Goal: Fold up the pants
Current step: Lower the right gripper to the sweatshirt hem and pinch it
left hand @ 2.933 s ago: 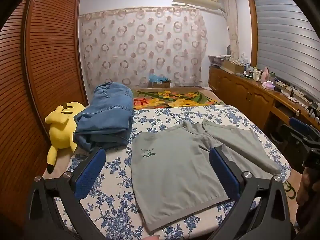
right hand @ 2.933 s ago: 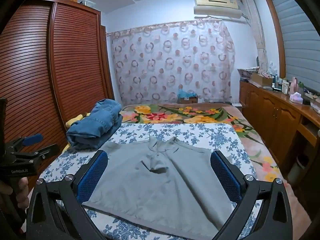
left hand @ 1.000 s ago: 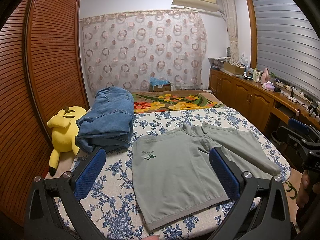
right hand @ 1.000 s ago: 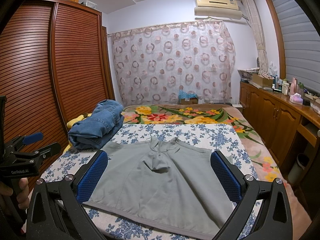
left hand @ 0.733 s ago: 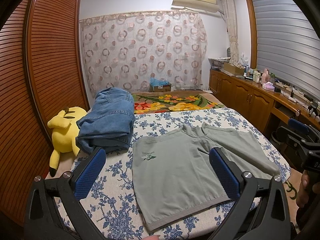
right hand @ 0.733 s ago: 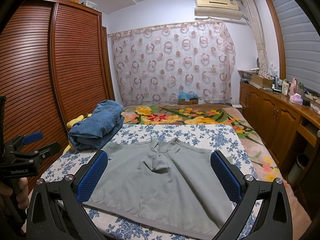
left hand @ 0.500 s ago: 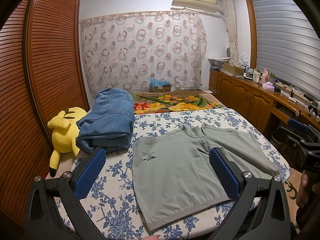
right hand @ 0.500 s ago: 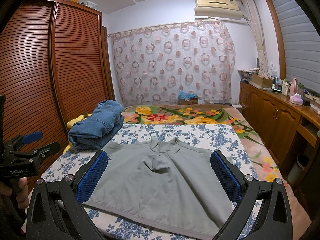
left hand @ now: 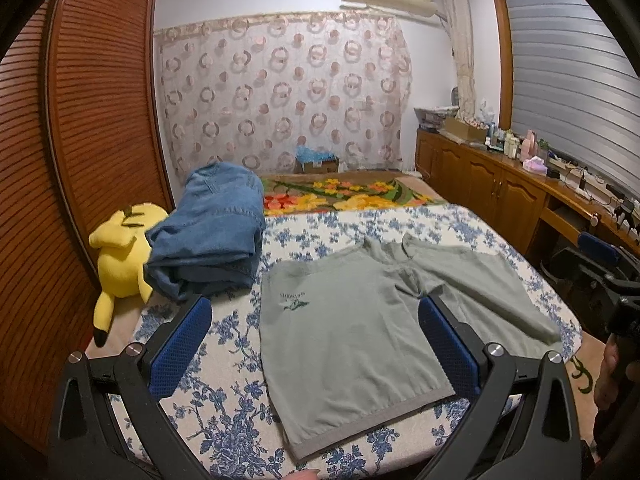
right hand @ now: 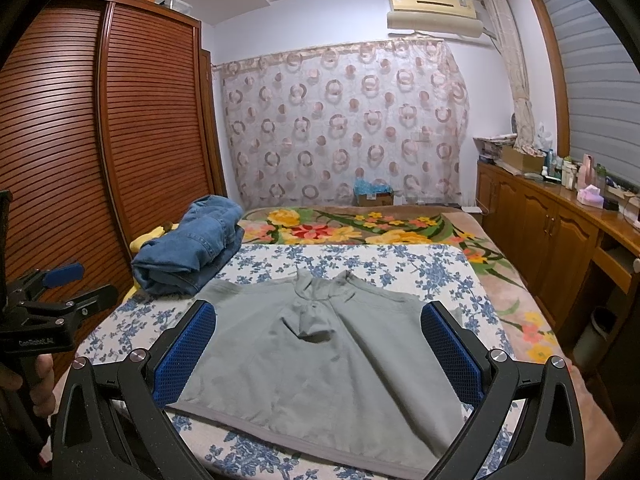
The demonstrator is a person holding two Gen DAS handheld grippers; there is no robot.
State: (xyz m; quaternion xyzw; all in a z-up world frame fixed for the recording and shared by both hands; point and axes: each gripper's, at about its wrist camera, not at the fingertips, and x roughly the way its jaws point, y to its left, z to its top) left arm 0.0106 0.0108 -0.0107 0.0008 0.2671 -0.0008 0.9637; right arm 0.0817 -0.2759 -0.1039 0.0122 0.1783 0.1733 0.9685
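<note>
While both tools hover above the bed (left hand: 224, 432), the left hand-held gripper (left hand: 316, 344) gapes wide and empty, and the right hand-held gripper (right hand: 318, 344) does the same. The grey pants (left hand: 360, 320) lie flat between them, near the jeans (left hand: 208, 232) at left. Risk, I judge: a pinch of only the top layer would drag the cloth askew and bunch the crotch wrinkle.
</note>
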